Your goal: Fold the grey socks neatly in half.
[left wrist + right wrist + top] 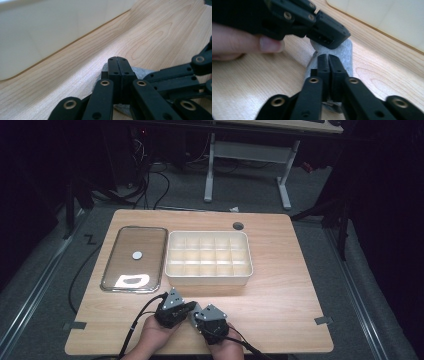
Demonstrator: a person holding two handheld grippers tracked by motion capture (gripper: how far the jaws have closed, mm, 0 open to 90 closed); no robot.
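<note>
Wood grain covers the desk [280,270], which takes up the middle of the high view. At the centre of that frame stands a cream divided box [209,258], its compartments in rows. Just left of it lies a clear flat lid [135,259] with a small white disc [137,254] at its middle; lid and box sit side by side, close but apart as far as can be told. A dark round hole [238,225] marks the desk above the box's upper right corner.

At the lower centre of the high view two hands come in from the bottom edge, each holding a tool. The left hand-held gripper [186,307] and the right hand-held gripper [196,314] meet tip to tip, just below the box's front wall.

In the left gripper view the black jaws are pressed together at lower centre, and a small grey felt-like piece [140,71] lies on the wood beneath and beside them; whether they pinch it cannot be told. The box's pale wall fills the upper left.

In the right gripper view the right hand-held gripper [328,62] also has its jaws together, over the same grey piece [345,53]. The left hand-held gripper [329,35] enters from the upper left, its tip on the grey piece, with a thumb [249,43] beside it.
</note>
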